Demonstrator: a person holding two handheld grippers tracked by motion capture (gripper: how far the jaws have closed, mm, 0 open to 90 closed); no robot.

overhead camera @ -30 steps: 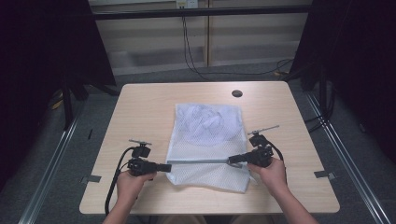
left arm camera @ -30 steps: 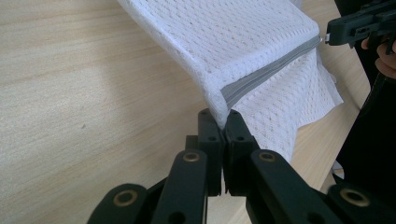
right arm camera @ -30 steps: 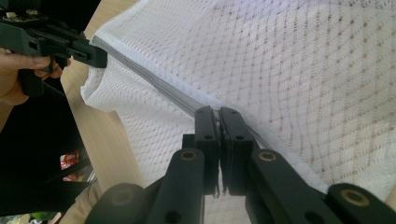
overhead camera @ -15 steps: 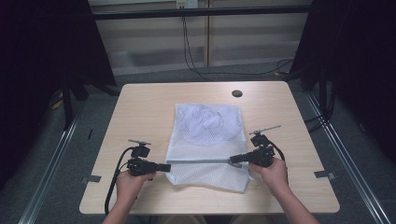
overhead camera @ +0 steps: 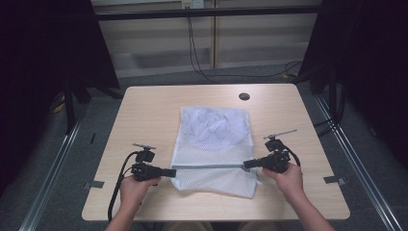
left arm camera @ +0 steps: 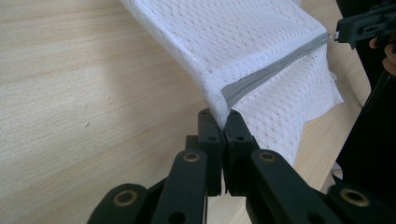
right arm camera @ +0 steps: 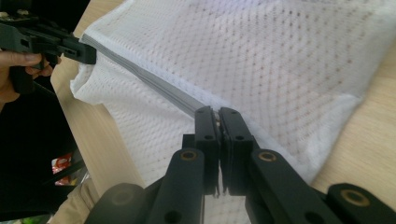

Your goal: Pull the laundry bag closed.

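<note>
A white mesh bag (overhead camera: pixel 214 139) with a grey zipper (overhead camera: pixel 207 166) lies in the middle of the wooden table (overhead camera: pixel 144 110). The zipper is stretched taut between both grippers, and the near flap hangs below it. My left gripper (overhead camera: pixel 172 172) is shut on the bag's left corner at the zipper's end (left arm camera: pixel 219 119). My right gripper (overhead camera: pixel 245 165) is shut on the zipper's other end (right arm camera: pixel 217 114). In the left gripper view the mesh bag (left arm camera: pixel 243 42) and zipper (left arm camera: pixel 275 65) run off toward the right gripper (left arm camera: pixel 364 25). The right gripper view shows the left gripper (right arm camera: pixel 70 49) at the far end.
Crumpled white cloth (overhead camera: pixel 211 125) shows through the mesh in the bag's far half. A round dark hole (overhead camera: pixel 244 96) sits near the table's back edge. Cables hang behind the table, and metal rails run along the floor on both sides.
</note>
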